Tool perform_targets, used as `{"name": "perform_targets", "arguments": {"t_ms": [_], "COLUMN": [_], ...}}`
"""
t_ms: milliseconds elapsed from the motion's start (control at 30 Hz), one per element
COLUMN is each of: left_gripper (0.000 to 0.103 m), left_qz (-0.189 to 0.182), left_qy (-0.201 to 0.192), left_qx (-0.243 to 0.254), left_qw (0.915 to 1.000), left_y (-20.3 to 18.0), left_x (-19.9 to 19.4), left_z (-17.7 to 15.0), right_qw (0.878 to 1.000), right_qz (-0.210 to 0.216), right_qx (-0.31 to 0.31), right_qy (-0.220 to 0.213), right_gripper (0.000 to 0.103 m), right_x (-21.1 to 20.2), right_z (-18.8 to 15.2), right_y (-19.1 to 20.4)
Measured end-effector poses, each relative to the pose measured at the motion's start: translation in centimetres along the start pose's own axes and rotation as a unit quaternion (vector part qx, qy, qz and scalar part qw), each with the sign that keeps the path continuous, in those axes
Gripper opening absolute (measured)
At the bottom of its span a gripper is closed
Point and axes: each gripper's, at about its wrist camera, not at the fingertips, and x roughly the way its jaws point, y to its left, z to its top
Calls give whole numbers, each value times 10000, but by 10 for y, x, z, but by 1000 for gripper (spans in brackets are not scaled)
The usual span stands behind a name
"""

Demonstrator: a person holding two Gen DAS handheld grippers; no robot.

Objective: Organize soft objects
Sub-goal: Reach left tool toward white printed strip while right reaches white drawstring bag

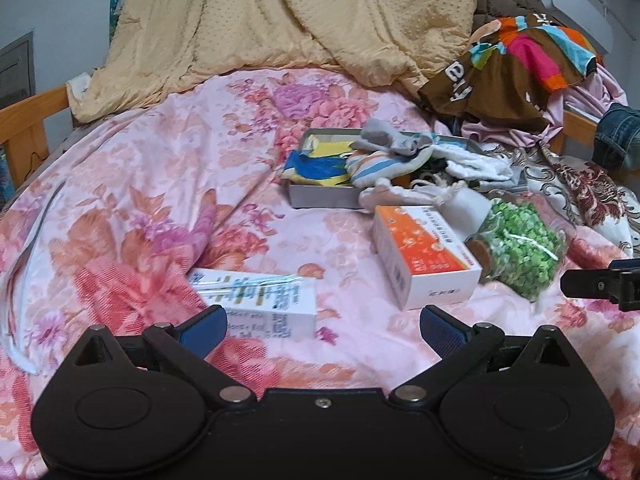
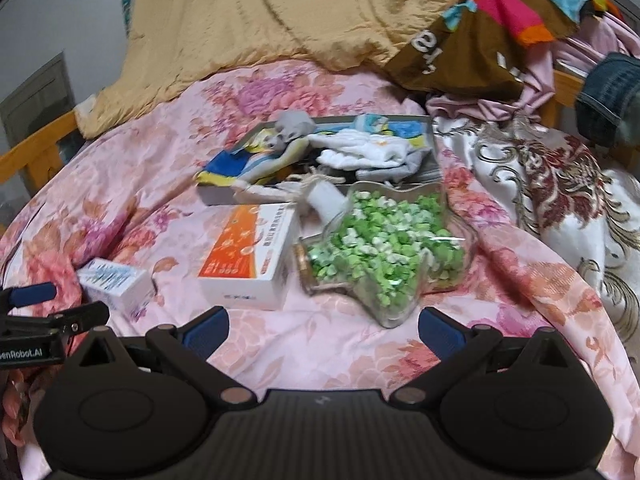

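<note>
A shallow grey box (image 1: 320,198) on the floral bed holds soft items: a grey sock (image 1: 388,140), a striped cloth (image 1: 376,164), white socks (image 1: 476,168) and a blue-yellow cloth (image 1: 316,168). The box also shows in the right wrist view (image 2: 218,196), with the white socks (image 2: 360,152) inside. My left gripper (image 1: 323,330) is open and empty, low over the bedspread near a white carton (image 1: 260,300). My right gripper (image 2: 323,330) is open and empty, just before a star-shaped jar of green bits (image 2: 384,248).
An orange-white box (image 1: 424,256) lies beside the jar (image 1: 520,244); it shows in the right wrist view (image 2: 248,256) too. A yellow quilt (image 1: 280,20) and a pile of clothes (image 1: 512,64) sit at the back. Wooden bed rails (image 1: 28,120) edge the left.
</note>
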Motion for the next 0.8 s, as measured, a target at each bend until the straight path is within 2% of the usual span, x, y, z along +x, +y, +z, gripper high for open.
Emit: {"name": "perform_targets", "arguments": {"t_ms": [433,800], "left_gripper": [102,102], "left_qz": [105,-5], "left_qy": [-25,-12], "left_qx": [34,17], "left_qw": [9999,10000], "left_y": [5,1], "left_x": [2,17], "left_z": [-2,6], "right_qw": [9981,9988], "right_qz": [185,209], "right_qx": [-582,-435], "right_qy": [72,-123], "right_gripper": [103,103], "right_x": [9,9], "right_z": [-3,1], "right_y": [29,26]}}
